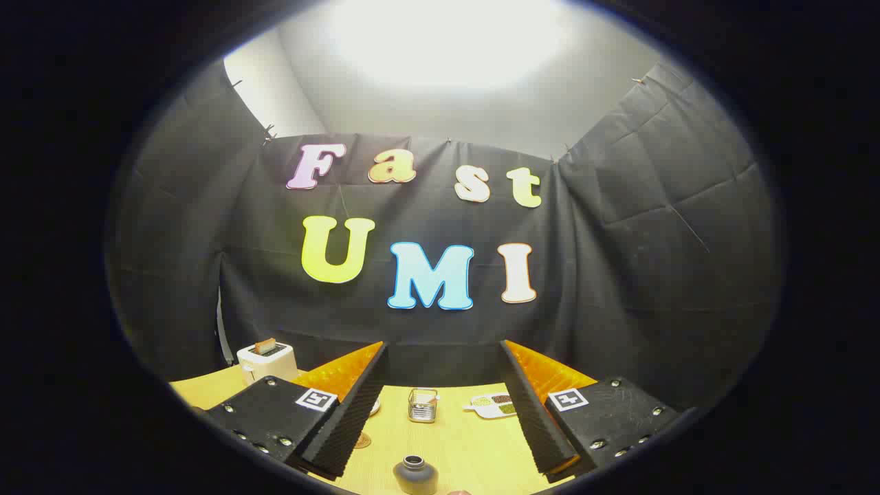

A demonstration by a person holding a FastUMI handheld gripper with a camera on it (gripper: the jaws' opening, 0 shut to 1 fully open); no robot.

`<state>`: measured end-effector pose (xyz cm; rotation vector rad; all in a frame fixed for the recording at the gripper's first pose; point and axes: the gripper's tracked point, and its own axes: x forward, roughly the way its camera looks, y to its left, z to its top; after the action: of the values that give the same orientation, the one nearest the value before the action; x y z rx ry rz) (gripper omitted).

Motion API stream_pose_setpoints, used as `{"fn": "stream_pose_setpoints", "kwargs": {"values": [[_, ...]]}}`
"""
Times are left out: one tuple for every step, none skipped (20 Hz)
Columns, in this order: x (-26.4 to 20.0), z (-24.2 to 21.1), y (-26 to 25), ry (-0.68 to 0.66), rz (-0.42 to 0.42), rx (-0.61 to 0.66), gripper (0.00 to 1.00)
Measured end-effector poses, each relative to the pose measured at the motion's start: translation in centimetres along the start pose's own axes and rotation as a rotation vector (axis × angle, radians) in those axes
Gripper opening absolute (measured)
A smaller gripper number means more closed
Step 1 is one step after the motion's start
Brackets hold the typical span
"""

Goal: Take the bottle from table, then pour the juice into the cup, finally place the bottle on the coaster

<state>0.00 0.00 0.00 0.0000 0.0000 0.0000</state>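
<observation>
The claw (pixel 443 405) is held wide apart with nothing between its fingers (pixel 350 405), well above the table (pixel 467 447). The bottle (pixel 415 475) is seen low and near, between the two fingers and closer to the camera than their tips, so a drop downward and a slight pull back is judged to be needed before closing. Its long axis stands upright; the open mouth is looked into from above.

The bottle appears short, dark grey and round-shouldered, with a narrow neck and no cap in place. A matte surface is suggested, and a firm grip around the body seems likely to hold.

Beyond the fingertips a clear cup (pixel 422 404) is seen standing upright on the table. A round coaster (pixel 362 440) is partly hidden beside the left finger. Farther off, a toaster (pixel 267 360) stands to the left and a small dish (pixel 495 405) to the right.
</observation>
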Motion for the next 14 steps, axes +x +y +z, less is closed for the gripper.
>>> {"fn": "stream_pose_setpoints", "kwargs": {"values": [[0.01, 0.15, 0.29, -0.009, 0.017, 0.001, 0.96], [0.07, 0.11, 0.58, -0.011, 0.031, 0.0, 0.96], [0.17, -0.03, 0.54, -0.007, 0.038, -0.005, 0.96], [0.28, -0.23, 0.32, -0.001, 0.04, -0.011, 0.96], [0.39, -0.19, 0.32, 0.001, 0.042, -0.01, 0.96], [0.42, -0.08, 0.56, -0.001, 0.049, -0.003, 0.96], [0.51, 0.04, 0.64, -0.003, 0.06, 0.0, 0.96], [0.58, -0.04, 0.61, 0.0, 0.069, -0.003, 0.96], [0.62, -0.01, 0.54, 0.001, 0.071, -0.008, 0.96], [0.68, 0.12, 0.62, -0.002, 0.073, -0.009, 0.96], [0.65, 0.34, 0.8, -0.005, 0.077, -0.007, 0.96], [0.72, 0.39, 0.91, -0.008, 0.081, -0.003, 0.96], [0.88, 0.54, 1.01, -0.013, 0.084, 0.0, 0.96], [1.01, 0.56, 1.21, -0.014, 0.087, 0.004, 0.96]]}}
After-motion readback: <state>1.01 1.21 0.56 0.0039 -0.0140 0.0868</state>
